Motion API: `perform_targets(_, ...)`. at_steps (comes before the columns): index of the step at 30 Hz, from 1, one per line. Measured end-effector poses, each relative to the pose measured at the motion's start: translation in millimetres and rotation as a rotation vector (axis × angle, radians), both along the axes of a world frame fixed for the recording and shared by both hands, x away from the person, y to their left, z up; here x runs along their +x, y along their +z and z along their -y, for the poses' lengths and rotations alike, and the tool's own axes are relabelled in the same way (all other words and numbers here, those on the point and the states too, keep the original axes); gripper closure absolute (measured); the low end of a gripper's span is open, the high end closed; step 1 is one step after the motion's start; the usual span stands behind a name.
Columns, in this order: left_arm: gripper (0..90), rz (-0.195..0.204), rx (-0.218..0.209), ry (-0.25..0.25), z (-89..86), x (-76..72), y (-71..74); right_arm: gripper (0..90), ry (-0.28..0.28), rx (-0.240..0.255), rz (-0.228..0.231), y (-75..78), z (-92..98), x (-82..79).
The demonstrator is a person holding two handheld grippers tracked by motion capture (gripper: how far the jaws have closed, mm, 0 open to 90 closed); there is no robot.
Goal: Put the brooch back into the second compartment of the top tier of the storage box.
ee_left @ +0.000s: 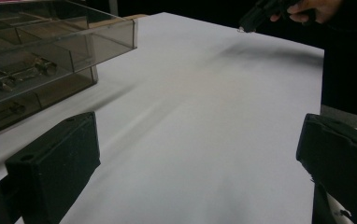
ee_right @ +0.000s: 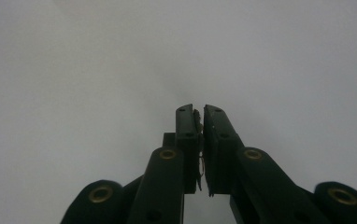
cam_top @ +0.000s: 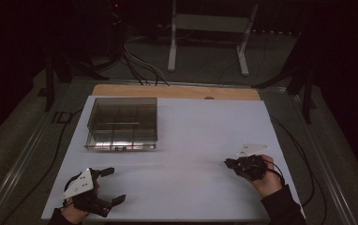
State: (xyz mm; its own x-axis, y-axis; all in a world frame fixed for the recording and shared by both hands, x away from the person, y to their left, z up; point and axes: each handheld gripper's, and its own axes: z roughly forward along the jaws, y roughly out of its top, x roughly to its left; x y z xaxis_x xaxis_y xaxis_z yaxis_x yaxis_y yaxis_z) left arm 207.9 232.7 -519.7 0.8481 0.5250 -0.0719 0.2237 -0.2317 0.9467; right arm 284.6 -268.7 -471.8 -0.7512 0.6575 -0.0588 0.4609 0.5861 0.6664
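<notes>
Table (cam_top: pixel 182 154): a white top bore everything, with a wooden strip along its far edge.
Compartment box (cam_top: pixel 122 123): a smoky clear case sat at the far left; small metal parts (ee_left: pixel 17 74) lay in its cells.
Left gripper (cam_top: pixel 107 187): rested at the near left corner, jaws spread wide with nothing between them.
Right gripper (cam_top: pixel 227 163): stood at the right side, well apart from the box, jaws pressed together on a thin small thing (ee_right: pixel 199 140), too small to identify.

Compartment box (cam_top: pixel 122 123) sits on table's (cam_top: pixel 200 140) far-left.
</notes>
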Motion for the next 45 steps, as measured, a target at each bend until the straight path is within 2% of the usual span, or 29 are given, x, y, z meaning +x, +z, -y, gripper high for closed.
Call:
perform_targets(15, 0.6, -0.001, -0.001, -0.002, 0.1, -0.6, 0.3, 85.4, 0.055, 0.001, 0.018, 11.3, -27.3, 14.4)
perform_targets(32, 0.6, 0.007, 0.003, -0.006, 1.1, -1.1, 1.3, 85.3, 0.107, 0.002, 0.042, 25.9, -51.6, 21.5)
perform_targets(45, 0.6, 0.009, 0.005, -0.008, 0.9, -1.5, 1.5, 85.4, 0.165, 0.016, 0.052, 37.3, -82.6, 34.9)
